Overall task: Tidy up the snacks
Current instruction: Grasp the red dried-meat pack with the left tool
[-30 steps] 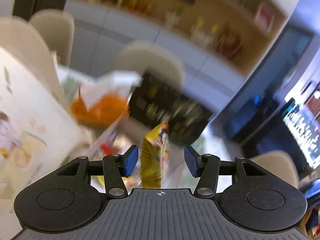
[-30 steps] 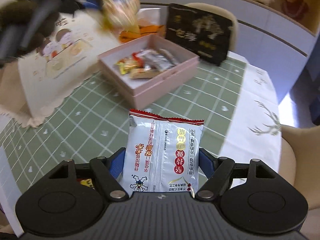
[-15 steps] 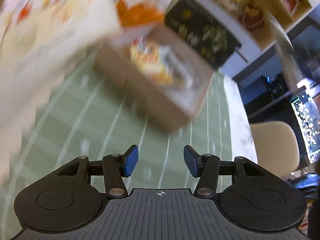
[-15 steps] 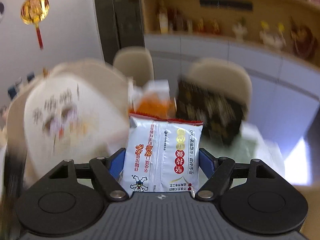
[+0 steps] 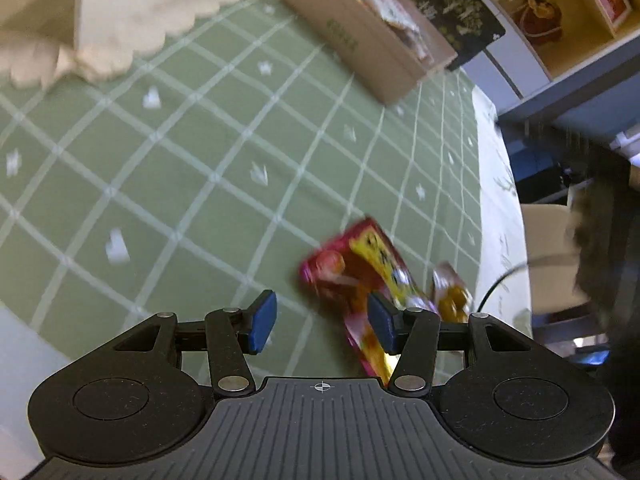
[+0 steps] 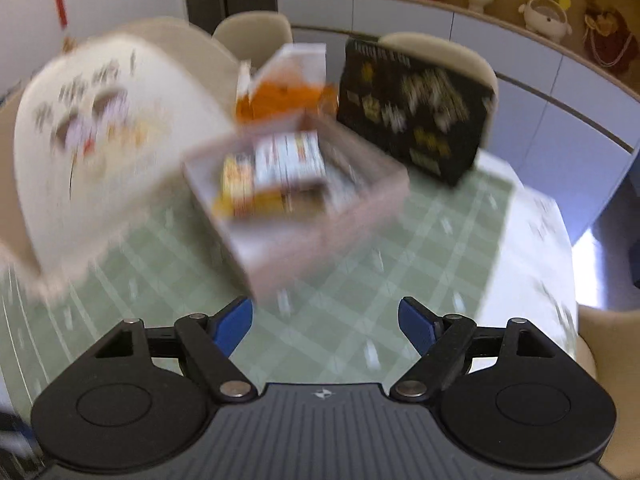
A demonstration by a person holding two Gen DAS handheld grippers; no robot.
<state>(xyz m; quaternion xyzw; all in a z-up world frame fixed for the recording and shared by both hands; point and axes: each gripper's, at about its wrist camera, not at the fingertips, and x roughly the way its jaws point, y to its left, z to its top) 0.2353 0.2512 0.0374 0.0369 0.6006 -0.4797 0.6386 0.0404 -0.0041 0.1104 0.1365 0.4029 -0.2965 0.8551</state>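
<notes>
A pink and yellow snack packet (image 5: 352,276) lies on the green checked tablecloth (image 5: 200,168), with a small gold packet (image 5: 450,292) beside it. My left gripper (image 5: 322,320) hovers open just above the cloth, its right fingertip over the pink packet's edge and nothing between the pads. The pink box (image 5: 360,44) stands far ahead. In the right wrist view, that pink box (image 6: 320,232) holds several snacks, among them a white packet (image 6: 290,156). My right gripper (image 6: 326,324) is open and empty in front of the box, above the cloth.
A black gift bag (image 6: 412,108) stands behind the box, with an orange and white carton (image 6: 288,88) to its left. A cream scalloped lid (image 6: 100,140) leans at the left. Chairs (image 6: 252,36) ring the table; its white border (image 6: 532,240) curves off to the right.
The left gripper swung down from the box area to the cloth by the pink packet. The white packet that sat between the right gripper's jaws is gone from them; the jaws now stand empty.
</notes>
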